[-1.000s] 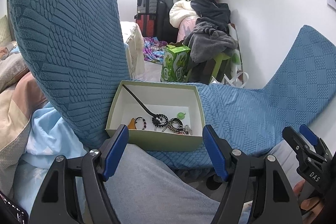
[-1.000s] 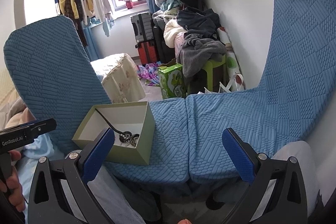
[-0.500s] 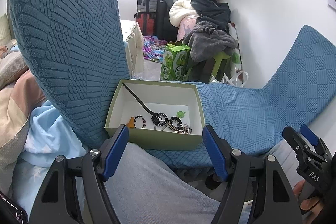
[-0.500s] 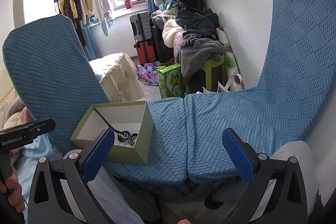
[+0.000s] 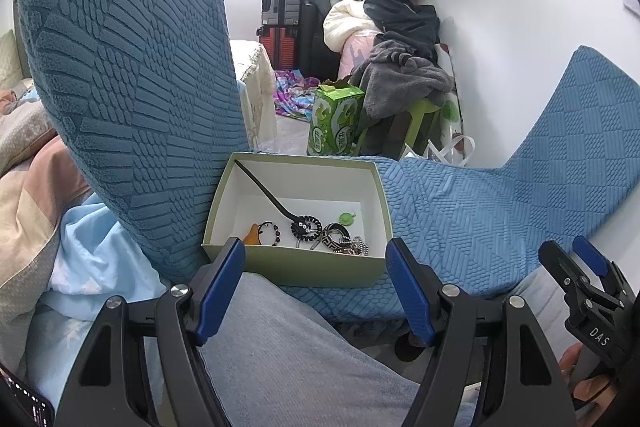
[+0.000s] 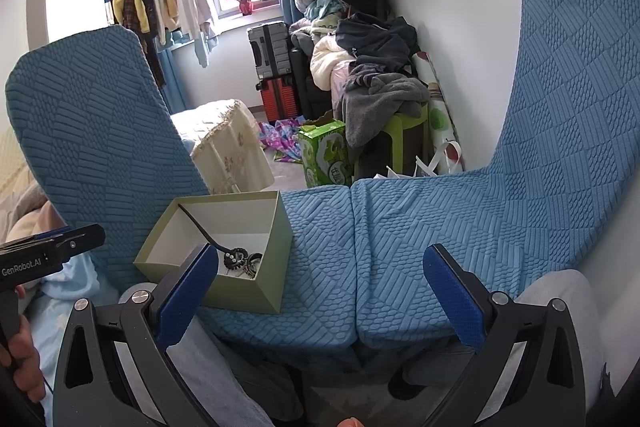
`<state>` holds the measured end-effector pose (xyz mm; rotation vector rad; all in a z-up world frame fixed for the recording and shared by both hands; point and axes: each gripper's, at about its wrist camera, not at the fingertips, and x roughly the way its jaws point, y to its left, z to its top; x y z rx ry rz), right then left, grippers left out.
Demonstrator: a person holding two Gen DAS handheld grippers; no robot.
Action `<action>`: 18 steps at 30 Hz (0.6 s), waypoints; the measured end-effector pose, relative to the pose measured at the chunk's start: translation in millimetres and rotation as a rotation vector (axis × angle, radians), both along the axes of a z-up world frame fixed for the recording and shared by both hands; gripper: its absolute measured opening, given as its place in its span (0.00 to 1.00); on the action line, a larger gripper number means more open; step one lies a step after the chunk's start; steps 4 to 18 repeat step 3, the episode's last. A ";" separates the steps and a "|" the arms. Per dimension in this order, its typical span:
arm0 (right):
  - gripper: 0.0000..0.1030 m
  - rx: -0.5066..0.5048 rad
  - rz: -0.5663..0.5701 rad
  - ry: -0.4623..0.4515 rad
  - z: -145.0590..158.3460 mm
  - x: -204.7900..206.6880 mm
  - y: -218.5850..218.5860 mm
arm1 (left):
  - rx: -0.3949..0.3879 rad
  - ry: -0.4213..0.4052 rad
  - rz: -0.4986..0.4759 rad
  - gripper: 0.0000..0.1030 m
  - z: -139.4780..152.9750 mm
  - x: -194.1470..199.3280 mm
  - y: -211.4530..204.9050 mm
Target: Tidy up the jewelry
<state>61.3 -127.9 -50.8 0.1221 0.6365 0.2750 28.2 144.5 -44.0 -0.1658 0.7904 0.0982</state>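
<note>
Nothing moved since earlier frames. Box [image 5: 298, 269] of jewelry [image 5: 320, 233]: on blue cushion [image 5: 460, 211], twelve o'clock of left gripper [image 5: 316, 287], jaws wide, empty; ten o'clock of right gripper [image 6: 320, 291], likewise wide, empty. Left nearer.

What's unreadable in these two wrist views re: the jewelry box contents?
- Left wrist view: the box near wall hides the floor strip behind it; the orange piece is cut off there.
- Left wrist view: chain tangle too small to count pieces.
- Right wrist view: the right claw has one finger covering the box's near corner; only the black coil and rings show.
</note>
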 end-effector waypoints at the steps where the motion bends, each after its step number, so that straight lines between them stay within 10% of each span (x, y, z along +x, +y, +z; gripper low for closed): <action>1: 1.00 -0.001 0.000 0.000 0.0 -0.1 -0.1 | 0.000 0.002 -0.001 0.71 -0.4 0.1 0.5; 18: 1.00 0.000 0.000 -0.001 0.2 -0.3 -0.3 | -0.002 -0.002 0.005 0.71 -0.6 -0.7 2.7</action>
